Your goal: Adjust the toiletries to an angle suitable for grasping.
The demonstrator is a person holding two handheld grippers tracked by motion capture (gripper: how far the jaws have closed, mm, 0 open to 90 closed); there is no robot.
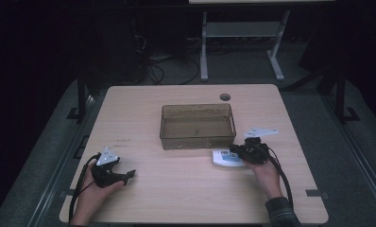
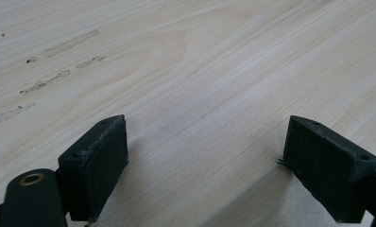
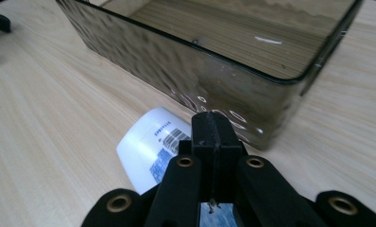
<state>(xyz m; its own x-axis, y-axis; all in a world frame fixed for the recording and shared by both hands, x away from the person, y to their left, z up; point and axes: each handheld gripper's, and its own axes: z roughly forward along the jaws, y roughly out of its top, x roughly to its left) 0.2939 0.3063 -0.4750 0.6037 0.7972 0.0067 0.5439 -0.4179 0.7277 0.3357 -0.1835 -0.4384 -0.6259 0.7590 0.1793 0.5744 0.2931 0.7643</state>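
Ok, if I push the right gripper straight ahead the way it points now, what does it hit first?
Most likely the near wall of the smoky clear bin, right in front of the right gripper. Its jaws are shut over the white labelled packet; whether they pinch it is unclear. The gap to the wall looks short, though depth is uncertain.

The flat white packet with blue printing (image 3: pixel 150 150) beside the smoky clear plastic bin (image 3: pixel 214 80) bore a barcode and small print, too blurred to read.

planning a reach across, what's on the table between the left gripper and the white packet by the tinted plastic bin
Nothing: in the high view, bare pale wooden table runs from the left gripper to the white packet beside the tinted plastic bin.
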